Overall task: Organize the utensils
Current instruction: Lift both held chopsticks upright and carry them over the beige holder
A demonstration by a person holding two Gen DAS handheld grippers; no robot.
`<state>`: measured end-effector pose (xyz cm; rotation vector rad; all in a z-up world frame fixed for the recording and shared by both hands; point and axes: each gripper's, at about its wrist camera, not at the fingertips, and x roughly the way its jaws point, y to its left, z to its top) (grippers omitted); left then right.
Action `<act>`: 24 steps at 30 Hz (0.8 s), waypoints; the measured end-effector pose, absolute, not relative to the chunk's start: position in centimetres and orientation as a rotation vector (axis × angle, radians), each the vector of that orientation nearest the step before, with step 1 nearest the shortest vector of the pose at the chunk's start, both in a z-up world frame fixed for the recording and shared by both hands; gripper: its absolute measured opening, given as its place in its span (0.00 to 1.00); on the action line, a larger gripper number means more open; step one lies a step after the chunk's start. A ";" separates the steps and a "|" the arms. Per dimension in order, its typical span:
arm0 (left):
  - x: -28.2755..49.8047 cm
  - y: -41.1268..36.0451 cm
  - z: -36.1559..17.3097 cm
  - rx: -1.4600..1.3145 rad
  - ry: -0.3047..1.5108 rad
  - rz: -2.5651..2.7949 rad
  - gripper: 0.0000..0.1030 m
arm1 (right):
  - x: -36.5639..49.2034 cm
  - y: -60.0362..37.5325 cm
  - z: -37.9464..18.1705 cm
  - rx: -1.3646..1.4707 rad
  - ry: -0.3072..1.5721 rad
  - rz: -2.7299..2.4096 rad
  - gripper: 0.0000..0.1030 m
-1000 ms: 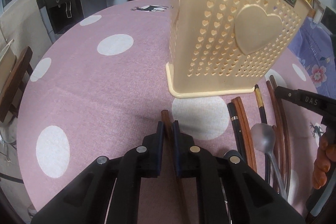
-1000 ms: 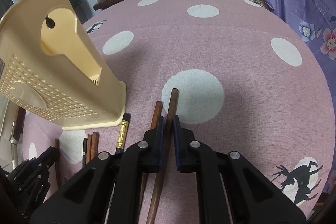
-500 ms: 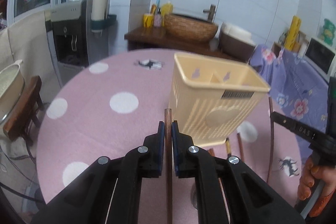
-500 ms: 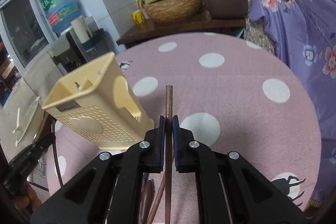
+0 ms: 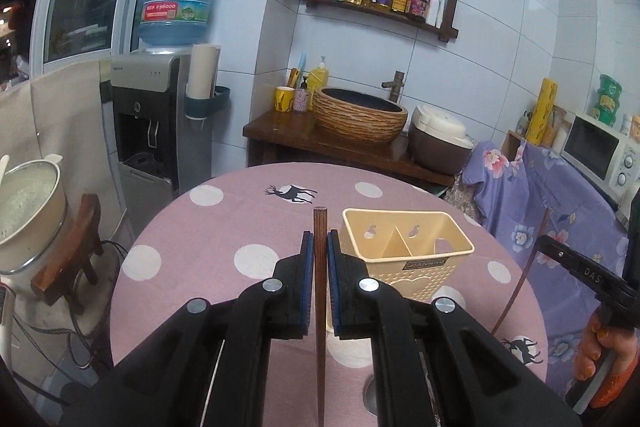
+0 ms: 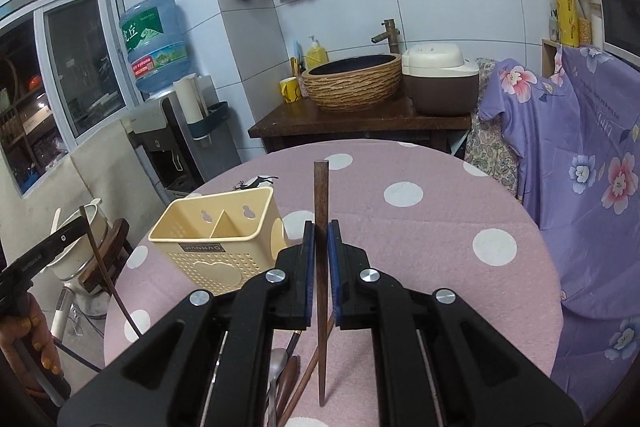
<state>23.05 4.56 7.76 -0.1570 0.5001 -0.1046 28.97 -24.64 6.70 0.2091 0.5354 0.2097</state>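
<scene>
Chopsticks, 1 clamped in each tool (left [image 5: 319, 259], right [image 6: 321, 247]), run lengthwise, blunt ends forward.

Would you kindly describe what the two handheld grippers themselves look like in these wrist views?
Both the left gripper and the right gripper are matte black plastic, with two angular arms joined by round silver pivot pins, ending in flat fingers lined with blue pads. Seen from the side, the right gripper's black body carries pale lettering. An orange cuff shows at its handle.
</scene>
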 end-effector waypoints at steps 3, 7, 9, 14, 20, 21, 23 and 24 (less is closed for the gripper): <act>22.6 4.6 8.2 -0.142 0.477 -0.094 0.08 | 28.8 -24.6 6.9 0.199 0.534 0.212 0.07; 22.4 4.6 8.7 -0.126 0.458 -0.091 0.08 | 28.7 -24.5 7.0 0.193 0.531 0.213 0.07; 22.3 4.9 9.0 -0.129 0.448 -0.088 0.08 | 28.7 -24.6 7.2 0.191 0.530 0.211 0.07; 22.2 5.5 10.0 -0.126 0.419 -0.073 0.08 | 28.6 -24.7 8.1 0.172 0.516 0.206 0.07; 22.6 5.7 12.8 -0.111 0.358 -0.051 0.08 | 29.4 -24.8 10.5 0.168 0.494 0.214 0.07; 22.8 5.7 13.7 -0.109 0.339 -0.048 0.08 | 29.5 -24.8 11.4 0.168 0.478 0.212 0.07; 23.0 5.6 15.6 -0.107 0.303 -0.046 0.08 | 29.6 -24.6 13.4 0.159 0.441 0.206 0.07; 23.0 5.6 16.6 -0.105 0.283 -0.046 0.08 | 29.6 -24.5 14.4 0.150 0.423 0.203 0.07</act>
